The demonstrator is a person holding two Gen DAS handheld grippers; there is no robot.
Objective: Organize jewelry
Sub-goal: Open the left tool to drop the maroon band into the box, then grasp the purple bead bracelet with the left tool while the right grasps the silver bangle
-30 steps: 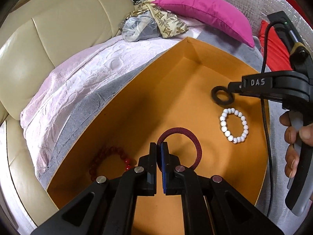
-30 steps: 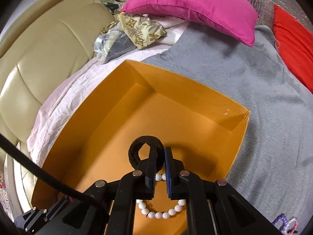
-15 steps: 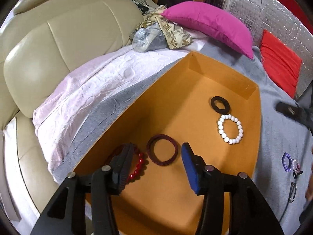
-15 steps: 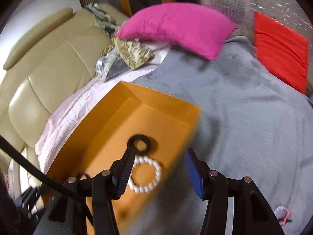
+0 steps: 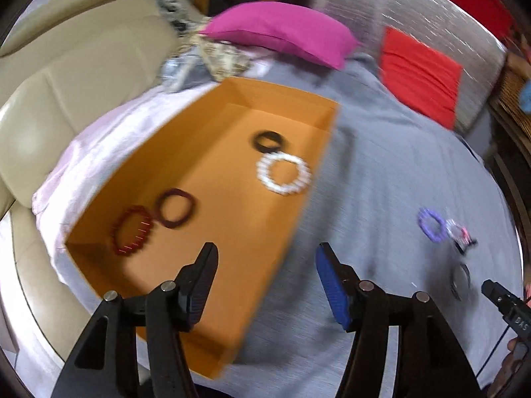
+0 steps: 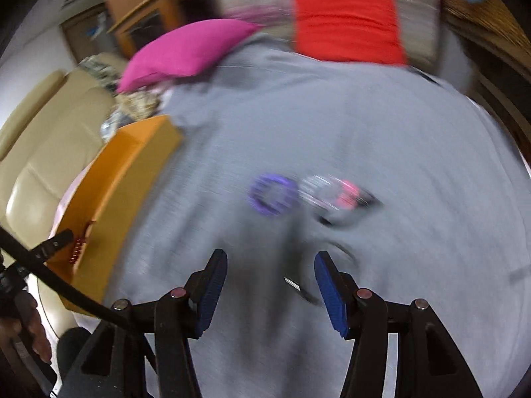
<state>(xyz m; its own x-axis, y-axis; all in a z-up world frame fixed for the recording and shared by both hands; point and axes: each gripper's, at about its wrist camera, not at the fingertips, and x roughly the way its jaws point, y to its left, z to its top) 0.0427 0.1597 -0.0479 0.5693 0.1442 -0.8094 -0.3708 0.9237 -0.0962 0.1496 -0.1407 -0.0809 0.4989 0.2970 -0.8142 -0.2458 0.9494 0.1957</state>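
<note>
An orange box (image 5: pixel 298 205) lies on a grey blanket (image 5: pixel 381 182). Inside it lie a red bead bracelet (image 5: pixel 132 230), a maroon hair band (image 5: pixel 175 208), a black ring (image 5: pixel 268 141) and a white bead bracelet (image 5: pixel 283 173). My left gripper (image 5: pixel 265 265) is open and empty above the box's near right edge. My right gripper (image 6: pixel 270 268) is open and empty over the blanket, near a purple bracelet (image 6: pixel 272 195), a pink and clear piece (image 6: pixel 335 194) and a dark blurred piece (image 6: pixel 298 290). The purple bracelet also shows in the left wrist view (image 5: pixel 431 224).
A magenta pillow (image 5: pixel 282 33) and a red cushion (image 5: pixel 419 73) lie at the back. A beige leather sofa back (image 5: pixel 49 83) rises on the left. A pink cloth (image 5: pixel 109 139) lies beside the box. Both views are motion-blurred.
Both grippers opened and let go: the maroon band and the black ring now lie in the box. Both grippers pulled back and swung right, the right one over the blanket's loose jewelry.
</note>
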